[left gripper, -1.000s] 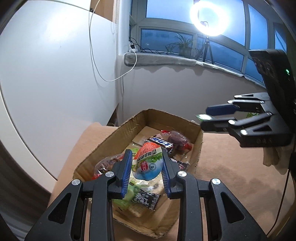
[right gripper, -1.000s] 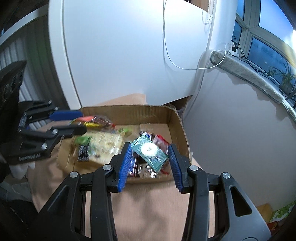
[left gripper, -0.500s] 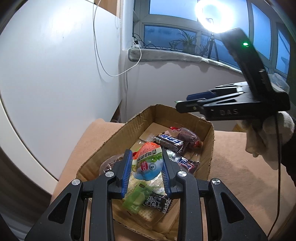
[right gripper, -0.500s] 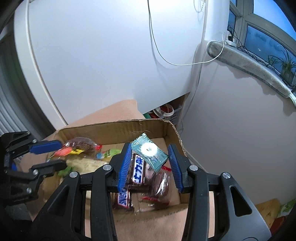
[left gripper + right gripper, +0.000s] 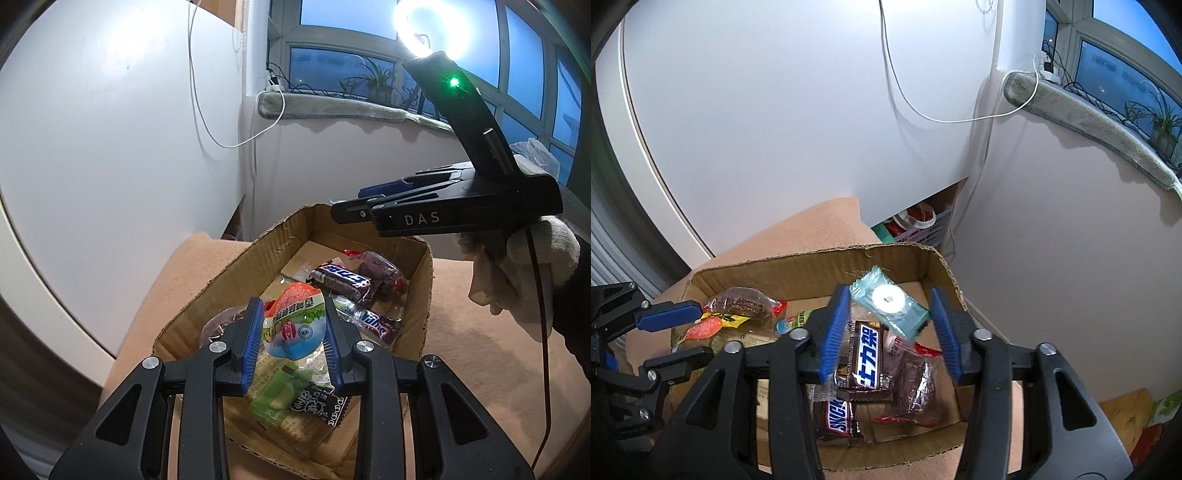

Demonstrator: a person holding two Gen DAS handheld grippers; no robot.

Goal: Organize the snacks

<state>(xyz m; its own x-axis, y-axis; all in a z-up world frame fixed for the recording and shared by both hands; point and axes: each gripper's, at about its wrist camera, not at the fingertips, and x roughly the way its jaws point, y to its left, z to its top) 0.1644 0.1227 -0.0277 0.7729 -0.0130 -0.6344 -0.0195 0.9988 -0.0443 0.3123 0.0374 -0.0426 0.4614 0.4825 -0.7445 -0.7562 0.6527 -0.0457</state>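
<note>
In the left wrist view, a jelly cup (image 5: 293, 325) is clamped by the left gripper (image 5: 291, 317) over the cardboard box (image 5: 421, 295), its jaws having just eased slightly apart. In the right wrist view, the right gripper (image 5: 890, 310) is seen with jaws just widened; the mint packet (image 5: 890, 308) sits loose between them, above the box.

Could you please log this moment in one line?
left gripper: shut on jelly pouch | right gripper: jaws just opening, teal packet loose between them | both over box
</note>
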